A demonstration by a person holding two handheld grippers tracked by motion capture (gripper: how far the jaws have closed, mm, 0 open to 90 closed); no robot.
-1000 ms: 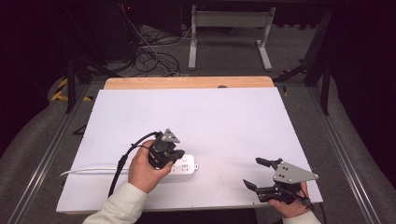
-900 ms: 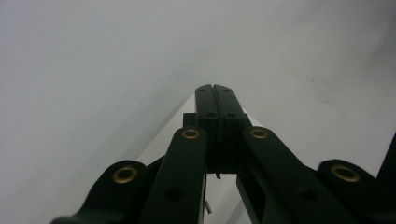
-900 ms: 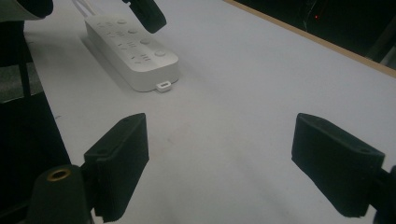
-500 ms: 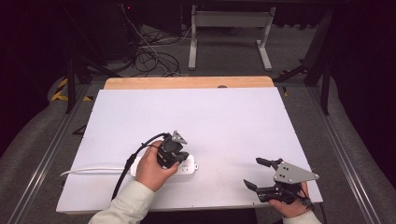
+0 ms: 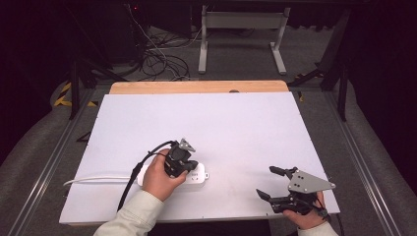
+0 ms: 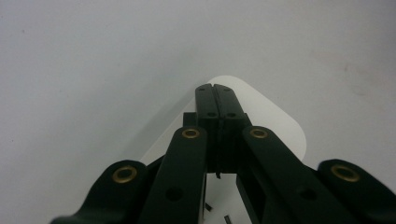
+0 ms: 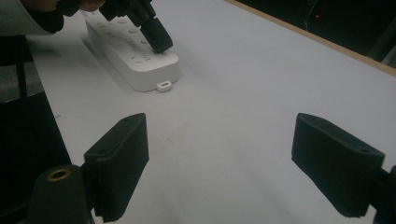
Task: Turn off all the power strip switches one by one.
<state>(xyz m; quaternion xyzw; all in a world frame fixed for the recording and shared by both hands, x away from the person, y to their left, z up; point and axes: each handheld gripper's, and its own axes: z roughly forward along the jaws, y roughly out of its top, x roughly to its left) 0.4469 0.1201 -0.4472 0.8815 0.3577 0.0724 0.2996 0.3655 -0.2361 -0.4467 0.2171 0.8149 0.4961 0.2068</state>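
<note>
Right gripper [image 5: 265,183]: nearest the person at the table's front right corner, held low in the right hand [image 5: 306,216] just above the surface, its jaws spread wide and empty, pointing left across the table toward the power strip.

Left gripper [image 5: 193,166]: a little farther in, left of centre, gripped in the left hand [image 5: 160,176] and tipped steeply down onto the strip; in the left gripper view its jaws stand pressed together with no gap and nothing visible between them.

Left arm: a pale sleeve [image 5: 130,216] comes in from the bottom edge, the wrist bent so the tool bears nose-first on the strip's top face.

Power strip [image 7: 135,58]: white, lying flat near the front left of the white table [image 5: 221,123], its white cord [image 5: 93,180] trailing off to the left edge; the closed jaw tips touch its upper face near the end toward the table's middle, among the sockets and buttons.

Risk, slip: judged from the steep angle, a push off-centre could slide the light strip along the smooth surface, since nothing braces it.

Risk, missed press: the joined tips are blunt, so they might land beside a button instead of on it; which spot they touch cannot be told.

Risk, cord: the left gripper's black cable [image 5: 129,184] crosses the white cord and could snag it.

Far side: the table's bare wooden edge [image 5: 196,87].
</note>
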